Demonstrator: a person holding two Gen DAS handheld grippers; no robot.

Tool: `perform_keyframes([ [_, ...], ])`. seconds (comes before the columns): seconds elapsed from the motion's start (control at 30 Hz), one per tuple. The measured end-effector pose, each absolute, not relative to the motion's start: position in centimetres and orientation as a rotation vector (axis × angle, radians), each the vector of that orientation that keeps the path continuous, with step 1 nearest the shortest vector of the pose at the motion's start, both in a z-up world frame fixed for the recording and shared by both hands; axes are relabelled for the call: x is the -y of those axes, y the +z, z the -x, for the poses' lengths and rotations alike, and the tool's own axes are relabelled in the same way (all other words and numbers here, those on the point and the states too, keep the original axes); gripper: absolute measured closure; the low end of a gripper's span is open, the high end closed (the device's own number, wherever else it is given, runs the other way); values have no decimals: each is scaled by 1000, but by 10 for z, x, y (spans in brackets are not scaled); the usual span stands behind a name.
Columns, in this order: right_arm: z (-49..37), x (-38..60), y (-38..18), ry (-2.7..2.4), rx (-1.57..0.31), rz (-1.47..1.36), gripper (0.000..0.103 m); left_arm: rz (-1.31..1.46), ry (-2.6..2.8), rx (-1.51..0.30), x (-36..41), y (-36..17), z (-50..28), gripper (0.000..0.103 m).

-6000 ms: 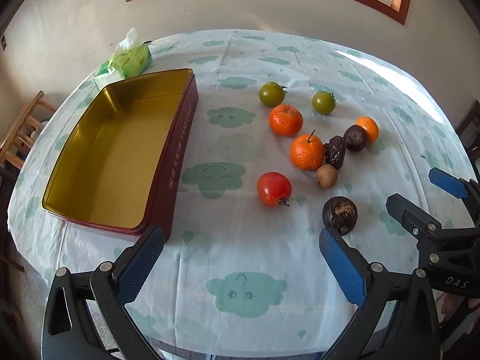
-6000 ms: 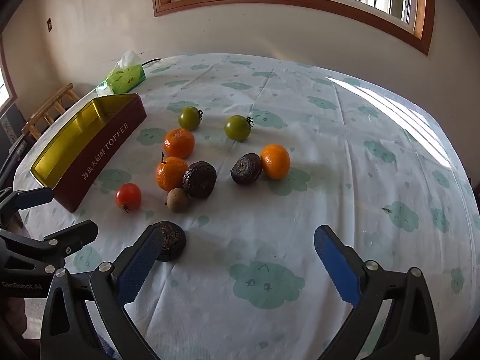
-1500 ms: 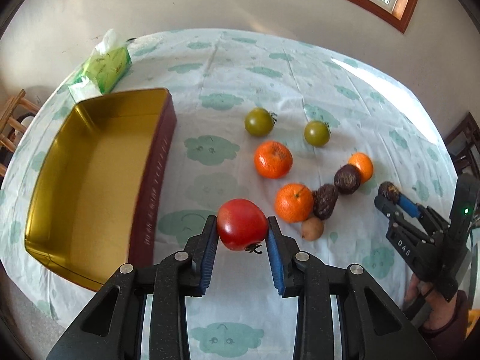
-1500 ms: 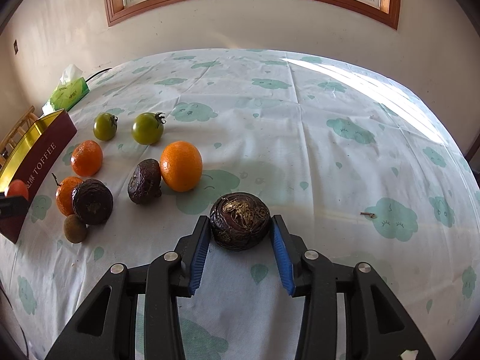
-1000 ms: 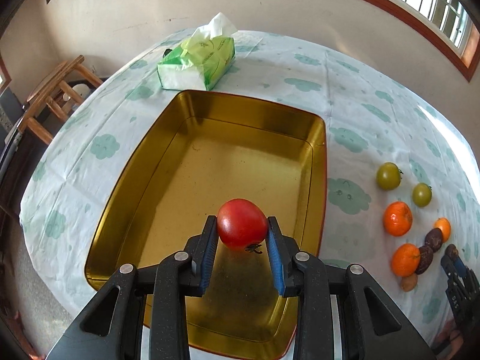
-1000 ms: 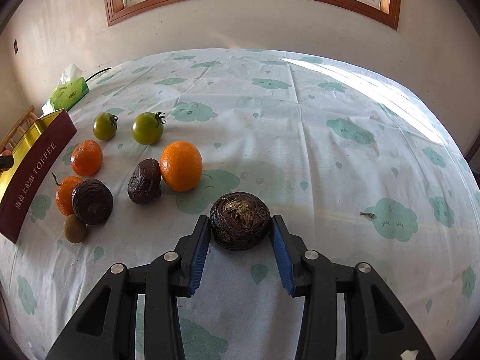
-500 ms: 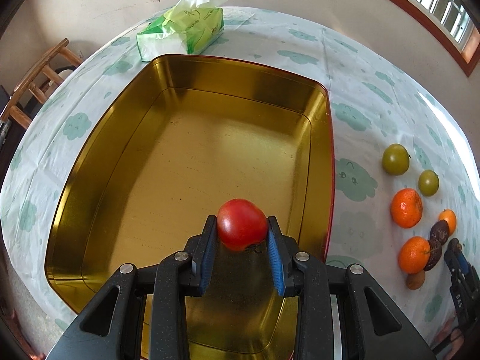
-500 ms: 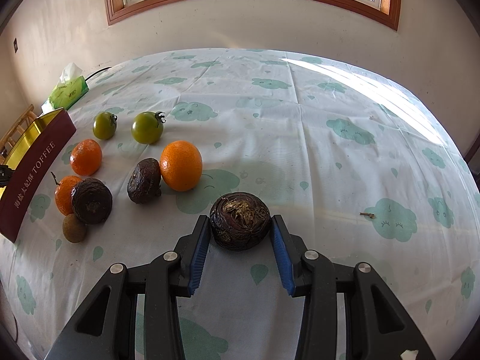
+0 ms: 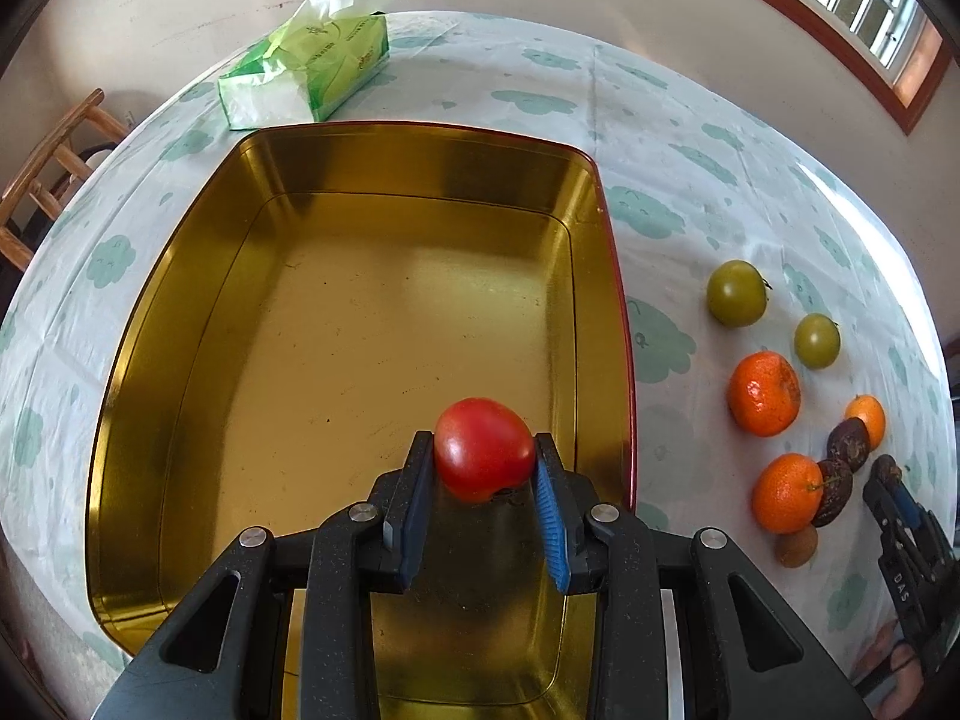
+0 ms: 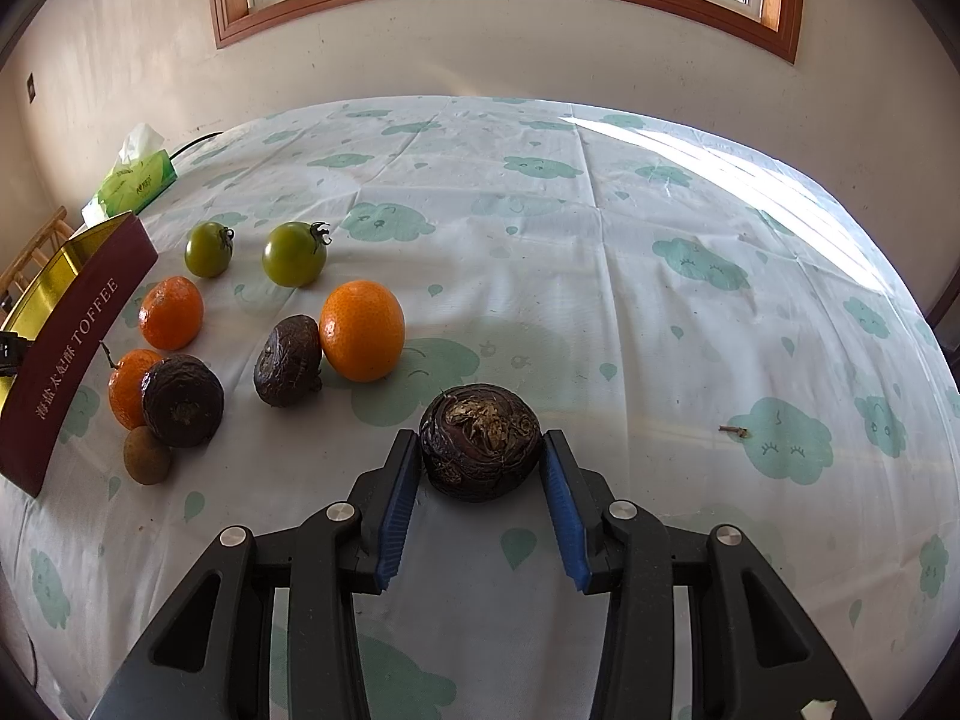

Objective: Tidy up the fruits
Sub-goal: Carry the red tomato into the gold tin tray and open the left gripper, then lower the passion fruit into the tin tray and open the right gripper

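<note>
My left gripper (image 9: 483, 468) is shut on a red tomato (image 9: 483, 447) and holds it low over the near right part of the gold tin tray (image 9: 180, 312). My right gripper (image 10: 480, 471) is shut on a dark wrinkled passion fruit (image 10: 479, 441) just above the tablecloth, and it shows at the right edge of the left wrist view (image 9: 900, 510). On the cloth lie two green tomatoes (image 10: 293, 253), three oranges (image 10: 362, 330), two more dark passion fruits (image 10: 182, 400) and a small brown fruit (image 10: 146, 455).
A green tissue pack (image 9: 306, 75) lies beyond the tray's far end. The tray's maroon side wall (image 10: 72, 342) stands at the left of the right wrist view. A wooden chair (image 9: 42, 174) stands off the table's left edge. The wall and window lie behind.
My left gripper has carried the tomato from beside the tray to over it, then lowered toward its floor. My right gripper has held still with the passion fruit.
</note>
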State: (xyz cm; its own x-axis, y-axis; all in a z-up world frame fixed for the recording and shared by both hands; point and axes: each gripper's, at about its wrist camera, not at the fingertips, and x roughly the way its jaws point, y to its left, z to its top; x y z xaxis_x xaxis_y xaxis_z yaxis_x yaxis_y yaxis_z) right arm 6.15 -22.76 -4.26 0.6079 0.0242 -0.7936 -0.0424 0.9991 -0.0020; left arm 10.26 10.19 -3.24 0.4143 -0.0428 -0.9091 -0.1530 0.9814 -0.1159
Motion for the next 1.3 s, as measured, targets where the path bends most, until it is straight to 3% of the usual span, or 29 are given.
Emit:
perform_keyframes([
  [0.57,-61,226,-43,36,-918,23,65,129,111,-1135,-111,-32,-100,67],
  [0.73,-62,226,-42,34,-918,22,67,111,131,-1097,-115,-20,-89,45],
  [1.07,-55,222,-18,42,-894,22,68,117,164,-1008,-138,8,-56,41],
  [1.2,-60,193,10,143,-862,25,68,150,217,-962,-160,21,-41,41],
  [1.3,-68,146,24,277,-843,48,68,144,274,-933,-176,29,-29,35],
])
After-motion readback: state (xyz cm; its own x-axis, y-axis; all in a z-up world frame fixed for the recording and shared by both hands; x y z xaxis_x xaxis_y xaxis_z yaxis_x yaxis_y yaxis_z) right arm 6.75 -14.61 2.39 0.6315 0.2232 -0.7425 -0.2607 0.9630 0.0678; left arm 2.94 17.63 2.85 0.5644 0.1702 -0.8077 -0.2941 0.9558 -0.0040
